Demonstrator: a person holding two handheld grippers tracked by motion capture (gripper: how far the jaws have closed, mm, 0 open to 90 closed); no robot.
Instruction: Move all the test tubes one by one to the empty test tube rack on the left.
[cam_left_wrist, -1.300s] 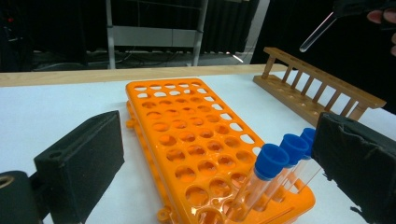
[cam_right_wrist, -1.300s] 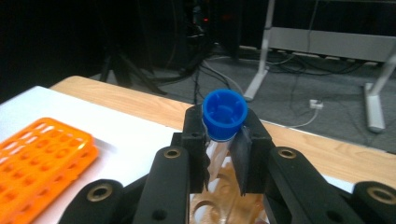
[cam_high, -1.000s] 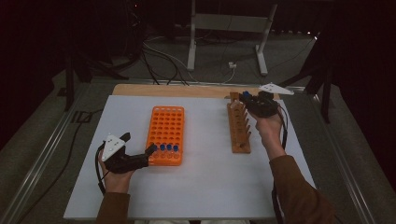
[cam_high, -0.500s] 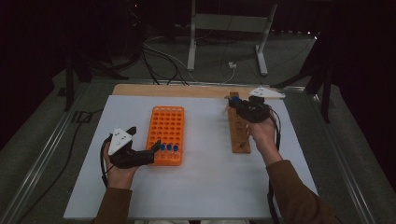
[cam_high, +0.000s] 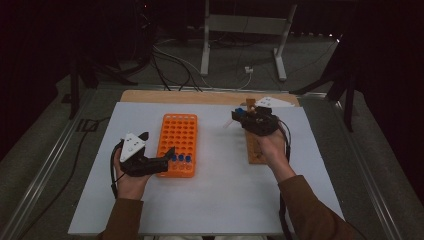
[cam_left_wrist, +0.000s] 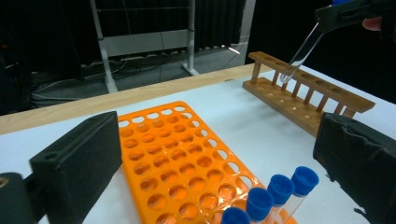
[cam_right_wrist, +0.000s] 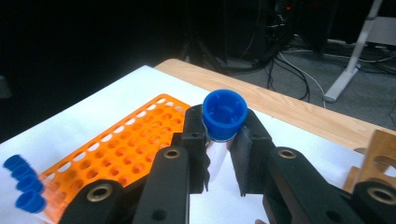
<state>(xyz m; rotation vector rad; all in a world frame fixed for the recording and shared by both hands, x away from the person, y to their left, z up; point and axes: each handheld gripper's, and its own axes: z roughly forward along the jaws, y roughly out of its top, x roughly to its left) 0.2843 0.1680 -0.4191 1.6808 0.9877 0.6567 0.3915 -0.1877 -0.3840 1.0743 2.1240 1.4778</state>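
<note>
L gripper at 9 o'clock, jaws apart, hovering by the orange plastic tube rack on the bench. R gripper, 1 o'clock, clamped on a clear blue-capped test tube w/ its tip tilted. Risk imo: angled tube snags a hole rim, slips. Vs a sec ago: R gripper has drifted off the brown wooden rack twd orange.

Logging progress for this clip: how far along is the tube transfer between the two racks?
Done: four blue-capped tubes stand in the near row of the orange rack. In hand: the right gripper is shut on a blue-capped tube, held in the air between the wooden rack and the orange one. The left gripper sits open beside the orange rack's near end. Left: seating this tube; most orange holes are unfilled, and the wooden rack looks empty.
</note>
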